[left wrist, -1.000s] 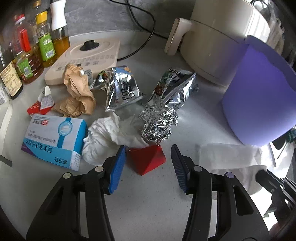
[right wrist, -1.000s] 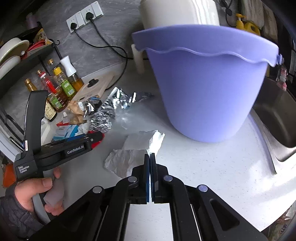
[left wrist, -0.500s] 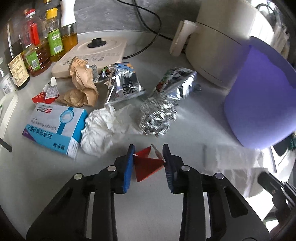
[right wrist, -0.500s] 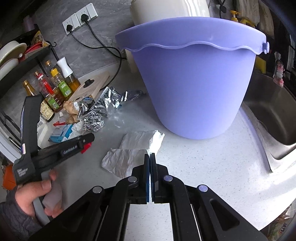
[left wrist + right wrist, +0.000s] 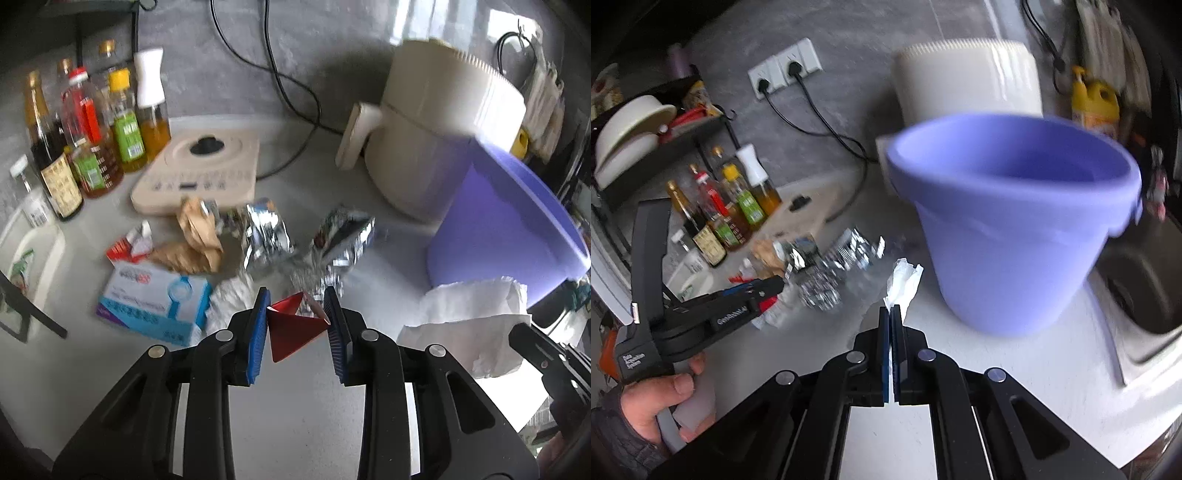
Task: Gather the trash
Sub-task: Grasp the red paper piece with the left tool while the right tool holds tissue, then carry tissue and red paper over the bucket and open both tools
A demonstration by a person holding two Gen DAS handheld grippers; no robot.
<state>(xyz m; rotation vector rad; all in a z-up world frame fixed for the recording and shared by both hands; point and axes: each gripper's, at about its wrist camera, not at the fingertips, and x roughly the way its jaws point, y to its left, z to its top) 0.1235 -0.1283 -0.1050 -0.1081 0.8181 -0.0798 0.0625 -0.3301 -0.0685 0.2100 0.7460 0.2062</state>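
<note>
My left gripper point(image 5: 297, 314) is shut on a red folded paper piece point(image 5: 293, 330) and holds it above the counter. My right gripper point(image 5: 891, 312) is shut on a white paper towel point(image 5: 903, 282), which is lifted off the counter; the towel also shows in the left wrist view point(image 5: 469, 325). The purple bucket point(image 5: 1015, 236) stands just right of the towel, its mouth open toward me. On the counter lie silver snack bags point(image 5: 266, 229), crumpled foil point(image 5: 314, 273), brown paper point(image 5: 195, 236), a white tissue point(image 5: 229, 299) and a blue-white box point(image 5: 155, 306).
A cream appliance point(image 5: 439, 125) stands behind the bucket. A scale point(image 5: 199, 173) and several bottles point(image 5: 92, 136) line the back left. The sink point(image 5: 1145, 295) is right of the bucket. Cords run to wall sockets point(image 5: 785, 72).
The left gripper closed on the red paper and lifted it. The right gripper raised the paper towel off the counter toward the bucket's rim.
</note>
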